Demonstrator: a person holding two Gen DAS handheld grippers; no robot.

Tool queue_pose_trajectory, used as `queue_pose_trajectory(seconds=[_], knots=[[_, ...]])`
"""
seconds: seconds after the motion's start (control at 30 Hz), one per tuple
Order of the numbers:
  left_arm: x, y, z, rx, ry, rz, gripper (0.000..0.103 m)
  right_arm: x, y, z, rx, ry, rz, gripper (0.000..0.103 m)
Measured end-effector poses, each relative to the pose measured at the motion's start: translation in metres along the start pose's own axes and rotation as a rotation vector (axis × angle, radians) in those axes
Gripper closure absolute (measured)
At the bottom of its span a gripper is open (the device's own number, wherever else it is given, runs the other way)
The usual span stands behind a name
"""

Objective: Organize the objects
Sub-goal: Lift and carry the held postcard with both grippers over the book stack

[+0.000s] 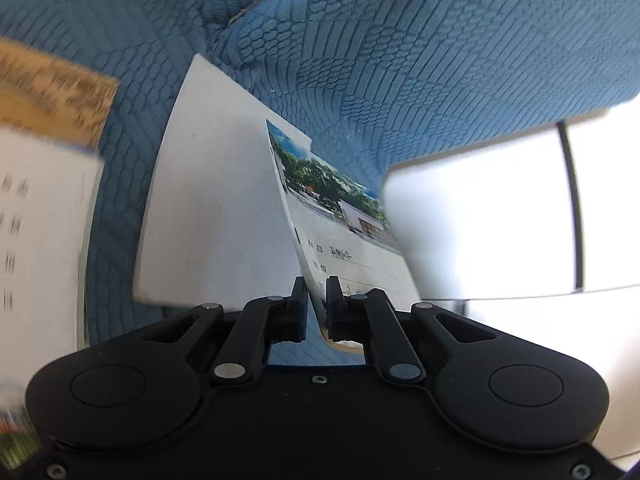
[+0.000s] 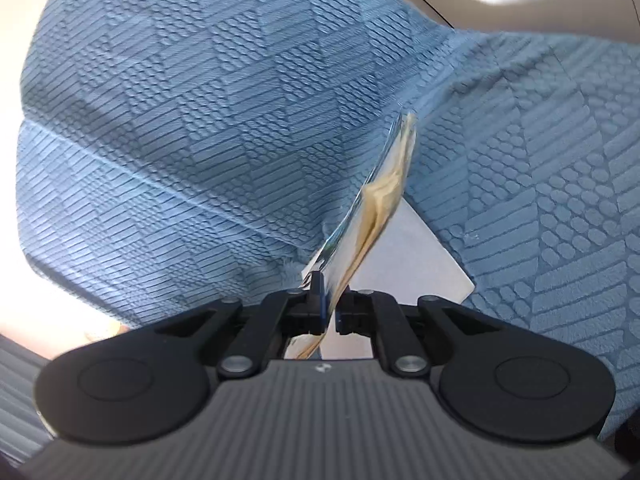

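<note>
- My left gripper [image 1: 317, 300] is clamped on the near edge of a thin notebook [image 1: 340, 236], its photo cover tilted up off the blue textured cloth [image 1: 440, 60].
- My right gripper [image 2: 329, 304] pinches a yellowish booklet [image 2: 384, 200] edge-on above the same cloth [image 2: 180, 120].
- A white sheet [image 1: 216, 208] lies left of the notebook; blurred printed paper [image 1: 36, 216] sits far left.
- A white block [image 1: 480, 216] crowds the notebook's right.

Blue embossed cloth, white and tan paper

The cloth [image 1: 420, 60] was blue with raised scale and stripe blocks; the notebook [image 1: 332, 216] was white with a green-tree, blue-sky photo and black writing; the booklet [image 2: 380, 208] showed tan and blue; both grippers were black
</note>
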State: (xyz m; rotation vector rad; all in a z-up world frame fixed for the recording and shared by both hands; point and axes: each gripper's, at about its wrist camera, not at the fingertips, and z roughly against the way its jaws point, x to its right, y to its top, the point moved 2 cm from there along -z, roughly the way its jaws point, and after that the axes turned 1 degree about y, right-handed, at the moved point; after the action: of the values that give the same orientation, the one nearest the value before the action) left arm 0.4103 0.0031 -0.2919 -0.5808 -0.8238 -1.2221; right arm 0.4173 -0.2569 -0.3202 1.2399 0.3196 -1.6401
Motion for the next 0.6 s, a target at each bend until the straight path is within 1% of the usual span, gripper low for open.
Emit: queue_pose_trajectory(seconds=[0.13,0.23,0.37,0.47,0.6], knots=[[0.005,-0.009,0.023,0.019,-0.010,0.017,0.095,-0.021,0.000,0.007,-0.027,0.013,0.017,0.096],[0.015,-0.015,0.045,0.041,0.005,0.000,0.095,-0.040,-0.003,0.013,-0.039,0.035,0.033,0.096],[0.033,-0.018,0.081,0.065,0.032,-0.047,0.095,-0.064,-0.007,0.021,-0.085,0.069,0.019,0.095],[0.045,-0.017,0.105,0.079,0.043,-0.071,0.094,-0.089,-0.010,0.026,-0.108,0.090,0.041,0.095],[0.054,-0.019,0.138,0.109,0.033,-0.076,0.094,-0.122,-0.014,0.033,-0.117,0.111,0.085,0.095]])
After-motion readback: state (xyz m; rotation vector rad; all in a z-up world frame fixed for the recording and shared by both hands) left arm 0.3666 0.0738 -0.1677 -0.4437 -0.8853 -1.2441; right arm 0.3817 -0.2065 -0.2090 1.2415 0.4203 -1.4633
